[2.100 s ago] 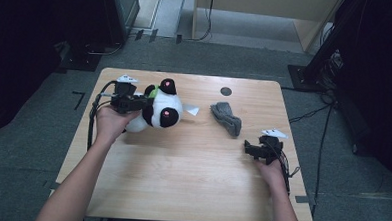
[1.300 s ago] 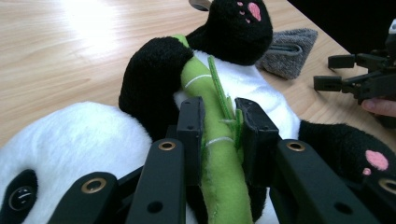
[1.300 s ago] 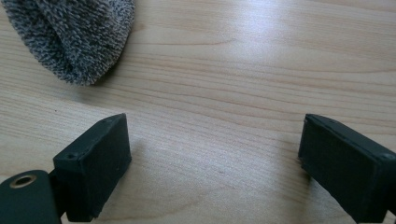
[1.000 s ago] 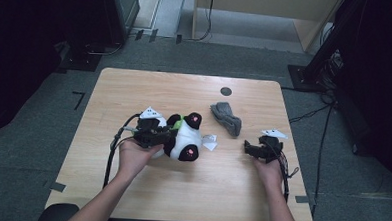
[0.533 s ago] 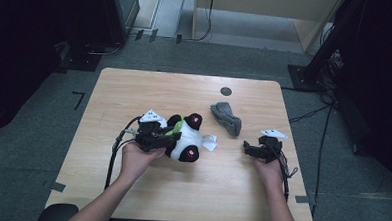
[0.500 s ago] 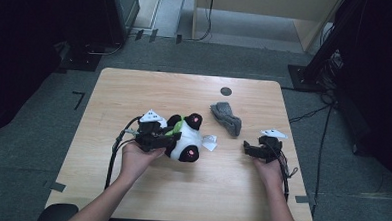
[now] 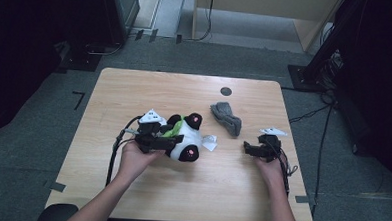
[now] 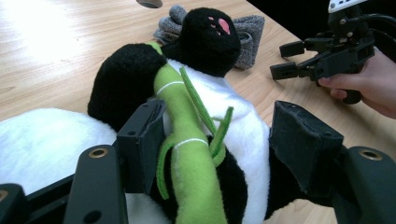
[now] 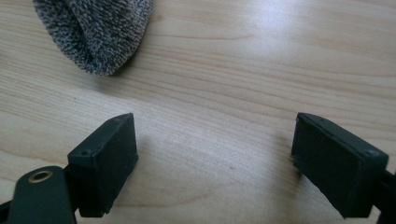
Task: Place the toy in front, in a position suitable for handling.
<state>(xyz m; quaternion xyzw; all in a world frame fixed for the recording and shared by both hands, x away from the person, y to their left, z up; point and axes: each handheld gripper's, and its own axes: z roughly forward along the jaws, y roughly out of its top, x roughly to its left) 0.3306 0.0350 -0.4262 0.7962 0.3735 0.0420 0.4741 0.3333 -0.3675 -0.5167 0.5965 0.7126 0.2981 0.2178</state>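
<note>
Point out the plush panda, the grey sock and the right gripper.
plush panda (image 7: 185, 140), high view, white body.
grey sock (image 7: 227, 119), high view, its middle.
right gripper (image 7: 246, 147), high view, between its fingertips.

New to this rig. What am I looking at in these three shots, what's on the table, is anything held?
No robot arm: a person holds a hand-held gripper in each hand, each with its own camera. The high view looks down on the wooden table; the other two look along each gripper's black jaws.

On the table lie a plush panda with a green stalk and a grey sock.

The left hand-held gripper has just been opening; its jaws straddle the panda, and the pads look loose on it.

The right hand-held gripper has eased in a little but stands open over bare wood, near the sock.
</note>
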